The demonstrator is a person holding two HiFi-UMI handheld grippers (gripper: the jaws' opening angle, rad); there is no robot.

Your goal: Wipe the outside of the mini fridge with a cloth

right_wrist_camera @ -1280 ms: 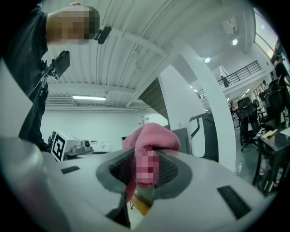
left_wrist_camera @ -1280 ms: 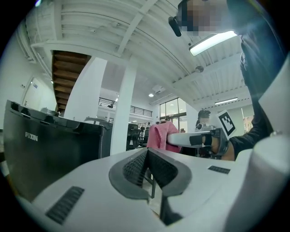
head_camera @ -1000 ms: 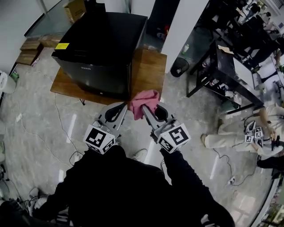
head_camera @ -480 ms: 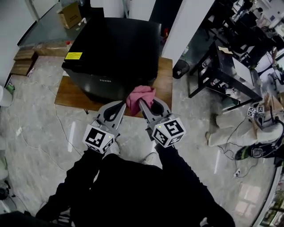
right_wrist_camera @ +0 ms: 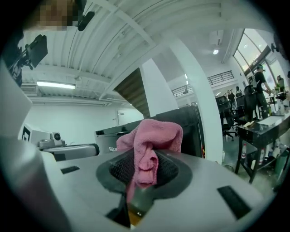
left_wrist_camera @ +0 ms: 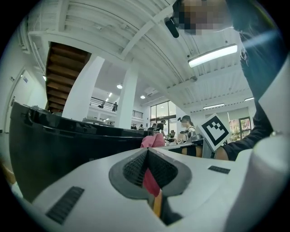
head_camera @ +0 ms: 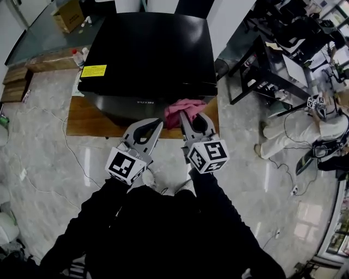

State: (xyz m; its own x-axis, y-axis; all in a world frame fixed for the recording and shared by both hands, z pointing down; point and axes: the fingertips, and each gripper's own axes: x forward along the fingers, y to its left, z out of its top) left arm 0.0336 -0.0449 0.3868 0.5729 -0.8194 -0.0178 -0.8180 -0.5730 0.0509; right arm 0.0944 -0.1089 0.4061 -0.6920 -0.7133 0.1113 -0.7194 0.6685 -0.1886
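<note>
The black mini fridge (head_camera: 150, 54) stands on a low wooden platform (head_camera: 87, 122) and fills the upper middle of the head view. My right gripper (head_camera: 184, 115) is shut on a bunched pink cloth (head_camera: 182, 108), which sits against the fridge's front near its top right corner. In the right gripper view the cloth (right_wrist_camera: 152, 136) bulges out of the closed jaws of that gripper (right_wrist_camera: 145, 156), with the fridge (right_wrist_camera: 181, 120) behind. My left gripper (head_camera: 155, 124) is just left of the cloth, shut and holding nothing. The left gripper (left_wrist_camera: 147, 152) faces the fridge's front (left_wrist_camera: 59, 154).
A yellow label (head_camera: 94, 71) is stuck on the fridge top. A black desk (head_camera: 272, 65) stands to the right, and a person (head_camera: 327, 125) sits on the floor beyond it. A cardboard box (head_camera: 68, 13) is at the far left. Cables (head_camera: 60, 141) lie on the tiled floor.
The fridge has come closer and more central in the head view. Both grippers have moved forward with the cloth, from before the platform's edge to the fridge's front.
</note>
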